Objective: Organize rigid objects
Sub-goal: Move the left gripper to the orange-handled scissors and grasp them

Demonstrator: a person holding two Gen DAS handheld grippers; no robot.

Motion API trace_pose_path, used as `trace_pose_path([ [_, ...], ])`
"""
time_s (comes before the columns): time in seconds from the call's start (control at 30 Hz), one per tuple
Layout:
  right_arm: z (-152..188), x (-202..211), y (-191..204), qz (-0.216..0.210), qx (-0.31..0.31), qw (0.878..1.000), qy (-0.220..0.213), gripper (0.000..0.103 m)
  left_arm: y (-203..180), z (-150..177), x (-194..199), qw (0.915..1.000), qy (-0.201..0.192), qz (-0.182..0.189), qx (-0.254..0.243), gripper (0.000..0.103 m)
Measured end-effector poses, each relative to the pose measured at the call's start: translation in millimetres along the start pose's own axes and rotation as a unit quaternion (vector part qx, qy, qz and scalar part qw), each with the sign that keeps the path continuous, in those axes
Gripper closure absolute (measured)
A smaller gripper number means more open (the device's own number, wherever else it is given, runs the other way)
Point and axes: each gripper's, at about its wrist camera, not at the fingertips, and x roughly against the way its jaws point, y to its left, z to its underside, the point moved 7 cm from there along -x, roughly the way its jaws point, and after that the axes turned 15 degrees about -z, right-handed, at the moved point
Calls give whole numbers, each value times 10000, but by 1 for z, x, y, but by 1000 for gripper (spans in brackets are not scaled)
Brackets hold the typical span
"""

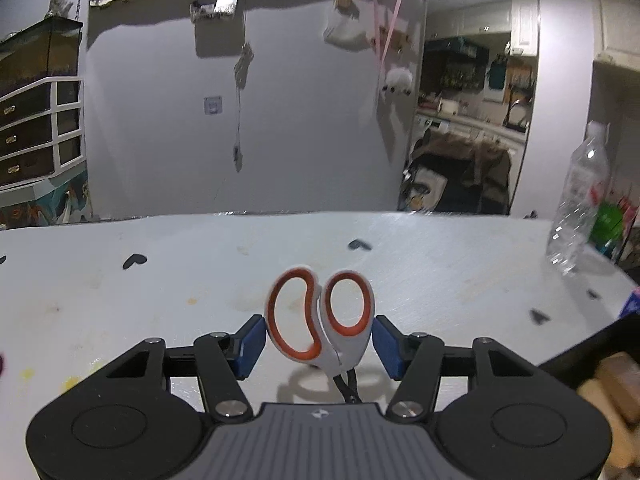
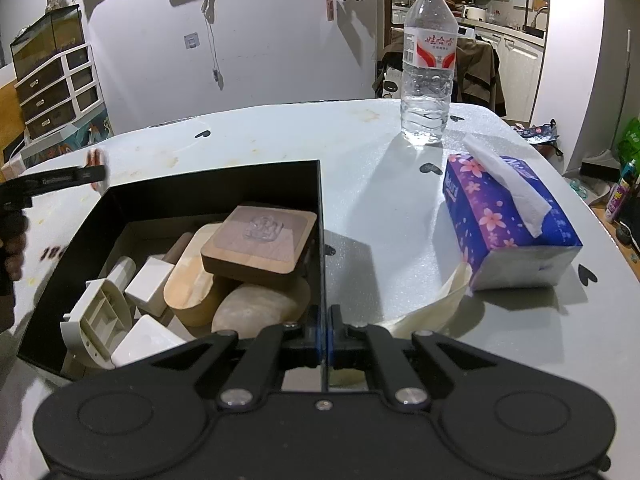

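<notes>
On the white table [image 2: 248,128] my right gripper [image 2: 325,336] pinches the black box [image 2: 208,184] wall fully shut, my left gripper [image 1: 319,340] clamps the scissors [image 1: 320,320] by the handles, lifted, blades hanging, so I risk them slipping or snagging the rim.

Our left gripper [image 1: 319,340] has its blue pads pressed on both sides of a handle; our right gripper [image 2: 324,334] is clamped tight.
</notes>
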Motion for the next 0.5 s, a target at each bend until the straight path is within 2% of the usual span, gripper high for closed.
trace_pose_path([
  [0.03,0,0,0,1,0,10000,0,99,-2,-1,5,9999,-42,101,12,86],
  [0.07,0,0,0,3,3,10000,1,99,-3,-2,7,9999,11,104,-9,96],
  [0.23,0,0,0,-8,-6,10000,-2,99,-2,-3,13,9999,28,116,20,96],
  [0.27,0,0,0,-8,-6,10000,-2,99,-2,-1,12,10000,40,80,6,94],
  [0.33,0,0,-1,-9,-5,10000,0,99,1,2,7,9999,102,-20,11,82],
  [0.4,0,0,0,-13,-4,10000,0,99,6,5,3,9997,171,-141,70,60],
  [0.5,0,0,0,-6,11,10000,0,99,14,8,-4,9993,203,-317,86,46],
])
